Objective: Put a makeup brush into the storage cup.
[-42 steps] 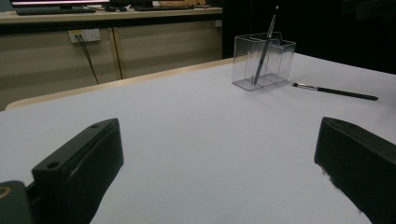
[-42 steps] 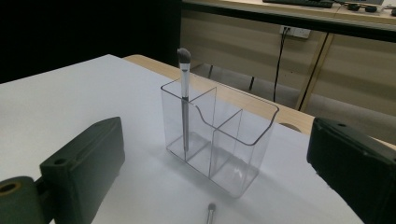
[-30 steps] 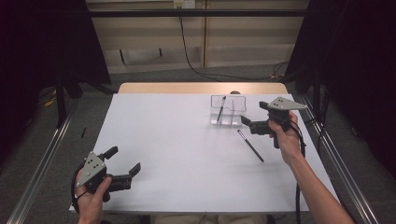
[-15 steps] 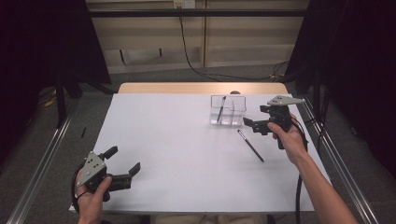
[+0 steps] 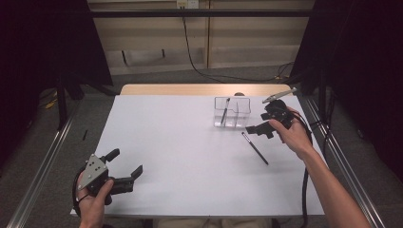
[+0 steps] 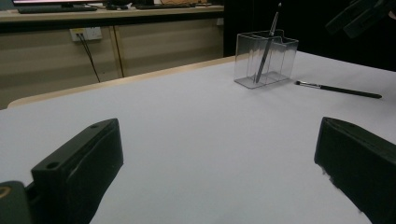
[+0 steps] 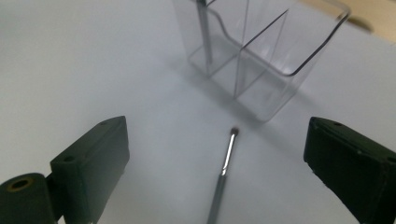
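Toward two o'clock on the white table (image 5: 190, 156), the right gripper (image 5: 260, 127) hangs just above the surface with its jaws spread wide and nothing between them, held by the person's right hand (image 5: 291, 135). Directly below and ahead of it lies a thin brush (image 5: 254, 148), flat on the table, with its small tip pointing to eleven o'clock and its dark handle running off to five o'clock; the right gripper view shows the tip and silver collar (image 7: 228, 154) lying between the two black jaws without touching either. Just past the tip, at eleven o'clock from it, stands a clear box (image 5: 232, 112) with two compartments, close to the far edge of the table. A second brush (image 5: 225, 111) leans upright in its left compartment as seen from the high view, while the right compartment holds nothing. Down at seven o'clock, near the front edge and well apart from the box, the left gripper (image 5: 128, 164) rests low in the person's left hand (image 5: 92, 199), jaws likewise released and empty. From the left gripper view, the box (image 6: 265, 58) and the lying brush (image 6: 338, 89) sit far off at one o'clock, with the right gripper (image 6: 359, 14) above them.
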Demonstrator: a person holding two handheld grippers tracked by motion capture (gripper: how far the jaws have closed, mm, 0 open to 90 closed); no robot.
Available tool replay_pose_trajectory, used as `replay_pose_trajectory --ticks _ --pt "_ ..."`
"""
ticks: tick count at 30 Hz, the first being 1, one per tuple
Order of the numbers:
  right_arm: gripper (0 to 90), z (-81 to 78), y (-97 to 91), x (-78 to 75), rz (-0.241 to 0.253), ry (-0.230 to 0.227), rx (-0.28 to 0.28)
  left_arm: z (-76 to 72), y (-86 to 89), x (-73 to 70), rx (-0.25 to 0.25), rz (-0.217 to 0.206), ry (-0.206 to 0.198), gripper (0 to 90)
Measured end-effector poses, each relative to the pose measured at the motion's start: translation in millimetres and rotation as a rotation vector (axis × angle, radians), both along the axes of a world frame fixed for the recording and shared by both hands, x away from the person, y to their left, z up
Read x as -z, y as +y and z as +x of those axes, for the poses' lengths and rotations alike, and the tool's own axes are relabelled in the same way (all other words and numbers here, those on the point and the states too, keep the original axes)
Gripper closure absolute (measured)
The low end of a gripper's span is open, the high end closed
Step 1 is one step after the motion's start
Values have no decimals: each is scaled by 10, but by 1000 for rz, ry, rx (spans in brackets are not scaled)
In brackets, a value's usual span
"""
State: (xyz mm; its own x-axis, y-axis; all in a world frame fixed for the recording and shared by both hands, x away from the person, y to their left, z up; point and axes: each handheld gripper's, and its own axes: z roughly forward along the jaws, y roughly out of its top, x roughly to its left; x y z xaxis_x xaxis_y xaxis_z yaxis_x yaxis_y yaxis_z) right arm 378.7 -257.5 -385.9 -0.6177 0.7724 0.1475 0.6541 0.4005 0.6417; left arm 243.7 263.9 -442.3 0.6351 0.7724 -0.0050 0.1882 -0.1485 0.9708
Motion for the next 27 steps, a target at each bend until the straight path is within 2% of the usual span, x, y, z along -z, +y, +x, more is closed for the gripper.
replay_pose_trajectory --ticks 1,4,5,7,9,15,17,23,24,27 --pt "61 12 8 3 -8 14 -4 -2 -3 1 0 -4 2 12" --pt "50 48 35 23 -72 61 3 -2 -2 1 -1 -4 1 12" --pt "50 64 39 32 -77 92 6 -3 -2 0 -1 -4 2 12" --pt "52 85 43 47 -99 123 6 -4 -3 0 0 -3 1 12" --pt "38 106 37 64 -108 161 -15 -6 -1 2 0 -1 1 12" --pt "92 166 54 133 -185 246 -19 -6 8 3 -4 -3 4 12" --pt "104 189 60 154 -195 283 -12 -3 3 1 0 -1 2 12" --pt "241 206 103 187 -220 318 -41 -4 3 2 0 -2 3 12" --pt "264 202 109 192 -233 309 -47 -3 3 1 2 -1 1 12" --pt "286 200 133 224 -256 315 -49 -2 -2 4 3 1 2 13"
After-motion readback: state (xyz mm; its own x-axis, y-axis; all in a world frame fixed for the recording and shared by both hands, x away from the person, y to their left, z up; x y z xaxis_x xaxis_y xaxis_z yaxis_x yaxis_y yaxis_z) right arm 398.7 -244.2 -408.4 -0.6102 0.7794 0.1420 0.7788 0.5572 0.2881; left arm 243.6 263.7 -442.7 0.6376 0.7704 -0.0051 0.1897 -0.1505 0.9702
